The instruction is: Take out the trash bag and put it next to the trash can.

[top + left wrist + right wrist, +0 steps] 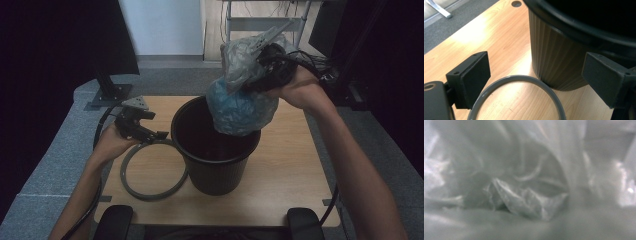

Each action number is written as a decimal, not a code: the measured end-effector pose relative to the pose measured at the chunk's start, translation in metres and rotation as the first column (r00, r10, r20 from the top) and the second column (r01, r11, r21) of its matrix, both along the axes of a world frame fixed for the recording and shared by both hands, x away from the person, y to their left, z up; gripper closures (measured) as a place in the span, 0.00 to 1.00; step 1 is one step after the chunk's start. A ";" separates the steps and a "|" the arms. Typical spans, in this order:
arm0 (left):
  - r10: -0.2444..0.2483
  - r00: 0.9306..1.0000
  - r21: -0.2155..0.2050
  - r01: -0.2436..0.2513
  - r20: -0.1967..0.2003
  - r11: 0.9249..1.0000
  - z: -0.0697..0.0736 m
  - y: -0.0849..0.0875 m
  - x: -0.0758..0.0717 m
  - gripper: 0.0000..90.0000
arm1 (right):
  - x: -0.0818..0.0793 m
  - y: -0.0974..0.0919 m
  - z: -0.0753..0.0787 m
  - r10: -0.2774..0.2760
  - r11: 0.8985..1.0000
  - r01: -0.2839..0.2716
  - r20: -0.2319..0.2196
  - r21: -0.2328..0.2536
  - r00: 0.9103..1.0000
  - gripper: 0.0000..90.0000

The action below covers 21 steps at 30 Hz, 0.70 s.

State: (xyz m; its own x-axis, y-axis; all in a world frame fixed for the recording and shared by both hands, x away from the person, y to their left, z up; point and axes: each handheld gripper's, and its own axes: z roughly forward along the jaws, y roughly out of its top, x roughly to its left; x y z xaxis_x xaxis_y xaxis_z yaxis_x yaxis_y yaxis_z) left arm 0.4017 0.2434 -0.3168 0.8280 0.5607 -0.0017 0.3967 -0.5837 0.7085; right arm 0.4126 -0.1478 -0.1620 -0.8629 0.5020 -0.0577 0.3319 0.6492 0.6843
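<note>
My right gripper (260, 62) is clenched on the bag's (242, 102) gathered neck, so the bag hangs over the black bin (215, 150), its bottom at the rim. My left gripper (150, 131) stands released above the grey ring (150, 192) lying against the bin on the wooden table (290, 170). Grey carpet surrounds it.

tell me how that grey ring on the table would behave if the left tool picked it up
The grey ring is thin and wide, so probably light and a little springy. It lies flat, so it shouldn't roll. Gripped at one edge, it may swing.
</note>
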 end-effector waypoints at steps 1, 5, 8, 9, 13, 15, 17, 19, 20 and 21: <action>0.000 1.000 -0.001 0.000 -0.004 1.000 -0.003 0.000 0.000 0.09 | 0.000 -0.002 0.004 -0.008 1.000 0.008 0.002 -0.001 1.000 0.83; 0.011 1.000 -0.007 -0.012 -0.021 1.000 -0.018 0.001 0.000 0.09 | 0.000 -0.010 0.016 -0.037 0.999 0.037 0.012 -0.010 0.999 0.83; 0.018 0.999 -0.021 -0.019 -0.037 1.000 -0.029 0.003 0.000 0.09 | 0.000 -0.016 0.024 -0.063 0.998 0.063 0.019 -0.019 0.998 0.82; 0.019 0.999 -0.023 -0.020 -0.042 1.000 -0.033 0.004 0.000 0.09 | 0.000 -0.019 0.026 -0.075 0.997 0.075 0.023 -0.019 0.997 0.82; 0.033 0.998 -0.030 -0.035 -0.057 0.999 -0.048 0.008 -0.001 0.09 | -0.001 -0.029 0.036 -0.108 0.994 0.109 0.040 -0.016 0.993 0.83; 0.038 0.997 -0.034 -0.040 -0.064 0.999 -0.055 0.009 -0.002 0.09 | -0.001 -0.035 0.040 -0.133 0.991 0.134 0.050 -0.025 0.990 0.83; 0.045 0.997 -0.037 -0.048 -0.069 0.998 -0.062 0.011 -0.002 0.09 | -0.002 -0.041 0.043 -0.154 0.987 0.156 0.058 -0.028 0.986 0.83; 0.056 0.996 -0.042 -0.059 -0.071 0.997 -0.069 0.013 -0.003 0.09 | -0.002 -0.046 0.044 -0.179 0.983 0.181 0.068 -0.035 0.982 0.83; 0.062 0.995 -0.041 -0.065 -0.073 0.997 -0.073 0.014 -0.004 0.09 | -0.002 -0.049 0.044 -0.195 0.979 0.199 0.075 -0.043 0.978 0.83; 0.067 0.995 -0.042 -0.070 -0.072 0.997 -0.076 0.015 -0.004 0.09 | -0.002 -0.053 0.043 -0.209 0.976 0.214 0.078 -0.051 0.975 0.83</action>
